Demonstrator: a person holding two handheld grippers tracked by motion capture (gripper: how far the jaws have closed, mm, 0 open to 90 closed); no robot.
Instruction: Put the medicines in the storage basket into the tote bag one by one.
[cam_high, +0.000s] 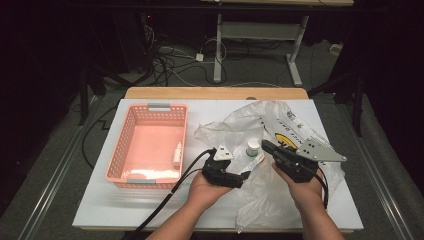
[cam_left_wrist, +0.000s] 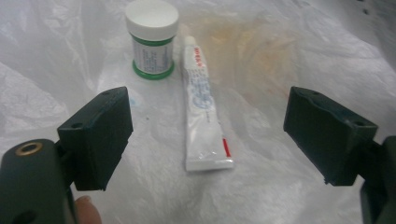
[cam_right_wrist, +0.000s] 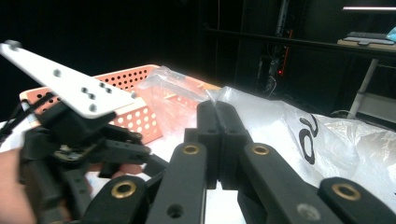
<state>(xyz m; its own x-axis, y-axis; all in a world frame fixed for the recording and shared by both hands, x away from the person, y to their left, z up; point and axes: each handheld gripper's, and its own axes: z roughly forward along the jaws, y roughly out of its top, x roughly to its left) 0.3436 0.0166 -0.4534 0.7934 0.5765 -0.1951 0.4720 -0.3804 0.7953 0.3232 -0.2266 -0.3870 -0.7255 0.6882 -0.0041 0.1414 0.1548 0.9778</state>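
A pink basket (cam_high: 131, 150) stands on the left part of the white table (cam_high: 100, 200), with a small white bottle (cam_high: 177, 154) lying against its right wall. Beyond the table, cables (cam_high: 175, 57) sprawl over the floor beside a desk frame (cam_high: 218, 50).

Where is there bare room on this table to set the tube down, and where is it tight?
Free: most of the pink basket floor, left of the small bottle at its right wall; the white table strip in front of the basket.
Crowded: the plastic bag covers the right half, with the jar, the tube, left gripper and right gripper over it.
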